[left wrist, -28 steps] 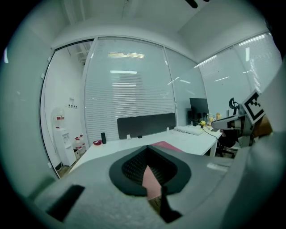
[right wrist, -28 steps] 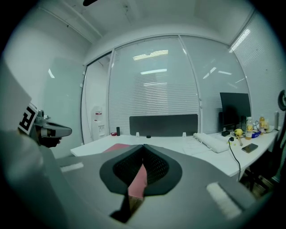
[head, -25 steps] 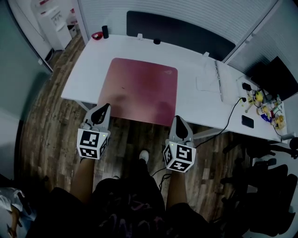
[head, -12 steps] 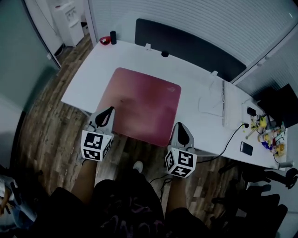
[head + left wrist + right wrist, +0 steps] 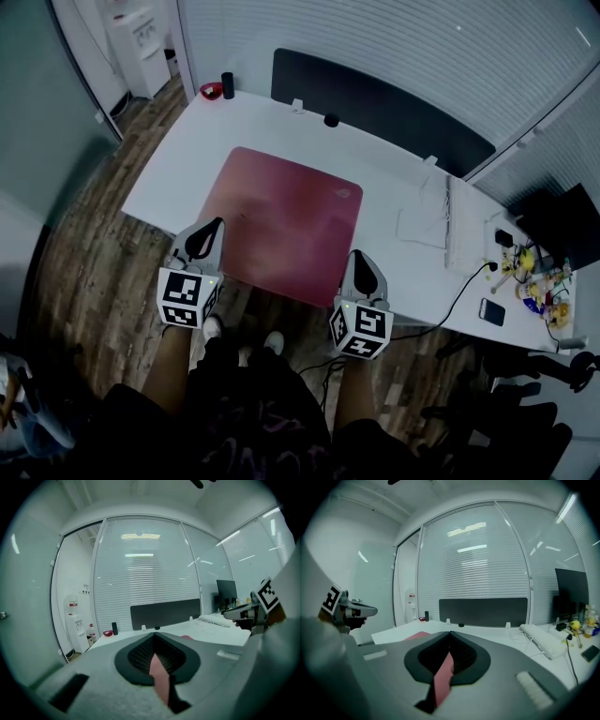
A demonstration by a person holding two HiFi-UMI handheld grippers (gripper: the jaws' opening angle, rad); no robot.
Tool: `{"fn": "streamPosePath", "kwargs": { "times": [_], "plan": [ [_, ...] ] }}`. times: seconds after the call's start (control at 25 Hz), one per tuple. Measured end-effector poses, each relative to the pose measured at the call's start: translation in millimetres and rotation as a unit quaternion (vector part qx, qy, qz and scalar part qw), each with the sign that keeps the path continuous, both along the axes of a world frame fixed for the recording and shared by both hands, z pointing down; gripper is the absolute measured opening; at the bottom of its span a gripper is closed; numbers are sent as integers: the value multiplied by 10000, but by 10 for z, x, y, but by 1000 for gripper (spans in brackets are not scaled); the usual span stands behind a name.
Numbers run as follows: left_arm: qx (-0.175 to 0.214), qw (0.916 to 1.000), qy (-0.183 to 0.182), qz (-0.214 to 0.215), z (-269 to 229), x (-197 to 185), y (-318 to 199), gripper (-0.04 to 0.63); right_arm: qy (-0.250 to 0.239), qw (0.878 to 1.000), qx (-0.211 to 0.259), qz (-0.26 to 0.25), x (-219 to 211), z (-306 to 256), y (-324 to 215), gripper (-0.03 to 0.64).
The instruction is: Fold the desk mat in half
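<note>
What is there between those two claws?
The pink mat's front edge: left claw and right claw each pinch a corner, seen in the head view.

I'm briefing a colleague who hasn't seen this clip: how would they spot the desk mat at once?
Find the long white desk before the dark partition panel. On its near-left part lies the desk mat, a flat dusty-pink rectangle, its near corners pinched by the left gripper and right gripper. Nothing else there is large and coloured.

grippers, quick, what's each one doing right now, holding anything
left gripper: closed on the near edge of the desk mat
right gripper: closed on the same near edge, further right
</note>
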State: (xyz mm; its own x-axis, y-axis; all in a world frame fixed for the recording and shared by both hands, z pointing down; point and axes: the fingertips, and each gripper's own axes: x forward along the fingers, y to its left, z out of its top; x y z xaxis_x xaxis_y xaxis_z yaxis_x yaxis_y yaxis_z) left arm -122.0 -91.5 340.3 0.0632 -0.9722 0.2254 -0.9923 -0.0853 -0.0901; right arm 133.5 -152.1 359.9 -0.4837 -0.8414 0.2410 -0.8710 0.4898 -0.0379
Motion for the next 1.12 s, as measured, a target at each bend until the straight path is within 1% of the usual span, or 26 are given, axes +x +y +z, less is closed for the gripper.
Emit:
{"fn": "streamPosePath", "kwargs": {
  "times": [0.16,0.28,0.56,0.68,1.12],
  "plan": [
    [18,10000,24,62,9,-105,-31,2,48,10000,25,35,-94,-12,0,3],
    [66,9999,45,145,-40,-185,-85,2,-33,9999,85,116,-164,-97,-14,3],
    [341,9989,32,310,-279,-387,-282,2,21,9991,270,321,-322,-247,-101,2],
    [404,9986,-1,354,-330,-442,-340,2,33,9988,312,371,-380,-269,-132,2],
    [289,9985,-46,456,-249,-487,-461,2,118,9990,288,333,-482,-219,-219,2]
  ]
}}
